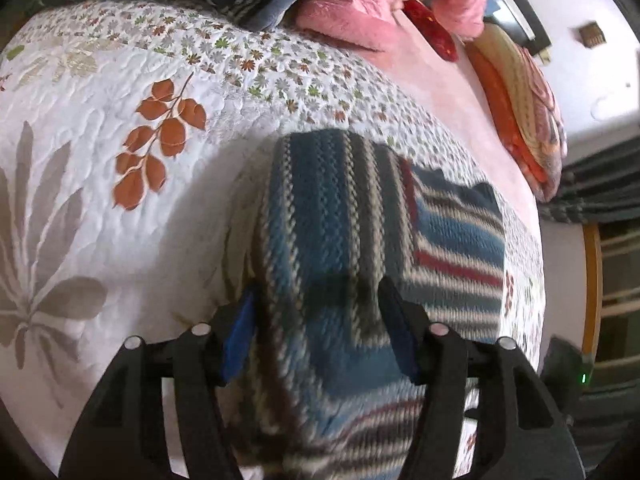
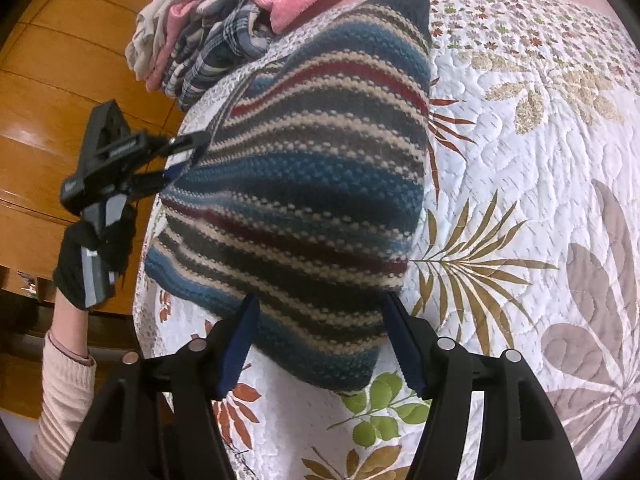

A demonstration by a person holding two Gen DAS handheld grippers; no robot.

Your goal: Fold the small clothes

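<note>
The striped knit point(image 2: 304, 184) lies on the bed's quilt point(image 2: 520, 184), part of it bunched and raised off the cover.

In the right wrist view, the left claw point(image 2: 188, 156) comes in from the left and is clamped on the knit's left edge, pulling the stripes into a fan toward it. A gloved hand point(image 2: 90, 264) holds it, with a pale ribbed sleeve point(image 2: 60, 396) below.

The right claw point(image 2: 320, 344) has its blue pads point(image 2: 238, 350) apart, with the near edge of the knit between them; I cannot tell whether they touch it.

In the left wrist view the knit point(image 1: 340, 264) fills the near centre, blurred, between that claw's pads point(image 1: 240, 340).

At the far end of the bed sits a pile of clothes point(image 2: 208, 36): plaid, pink and white pieces.
</note>
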